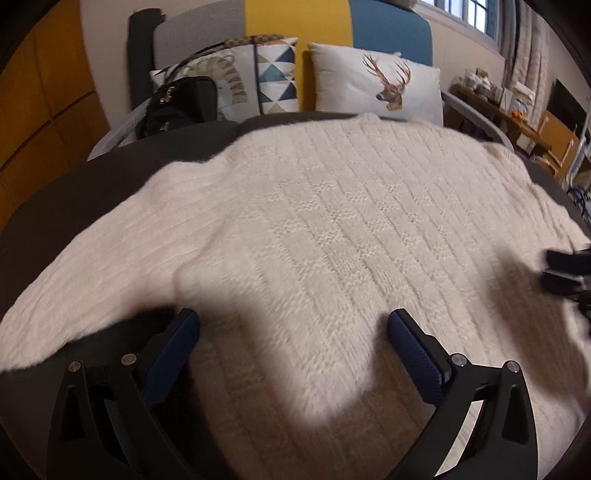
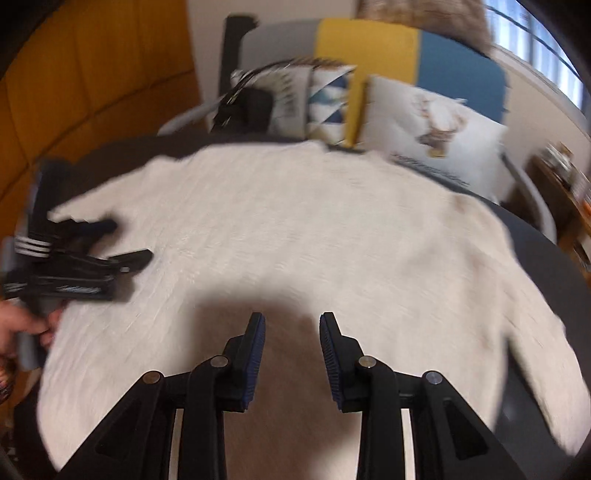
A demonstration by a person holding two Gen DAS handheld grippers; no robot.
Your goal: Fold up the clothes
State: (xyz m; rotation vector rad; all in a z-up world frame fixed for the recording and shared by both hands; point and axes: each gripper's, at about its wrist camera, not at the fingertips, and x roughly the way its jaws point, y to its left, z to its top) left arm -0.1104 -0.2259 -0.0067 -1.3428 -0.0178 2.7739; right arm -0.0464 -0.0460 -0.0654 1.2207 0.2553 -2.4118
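Observation:
A cream knitted sweater point(image 1: 332, 206) lies spread flat over a dark bed surface point(image 1: 74, 192), one sleeve stretching to the left. My left gripper point(image 1: 293, 325) hovers low over the sweater's near edge, wide open, nothing between its blue pads. In the right wrist view the same sweater point(image 2: 295, 229) fills the middle, blurred by motion. My right gripper point(image 2: 291, 325) hangs over it with a narrower gap between its fingers, open and empty. The left gripper point(image 2: 125, 243) shows at the left edge there, held by a hand point(image 2: 22, 328). The right gripper's black tips point(image 1: 565, 273) peek in at the right of the left wrist view.
Pillows lean on a grey, yellow and blue headboard point(image 1: 295, 22): a deer one point(image 1: 380, 88), a triangle-patterned one point(image 1: 277, 77). A black bag point(image 1: 181, 103) sits at the back left. Orange wardrobe panels point(image 1: 44, 92) stand left; a cluttered desk point(image 1: 509, 110) and window are right.

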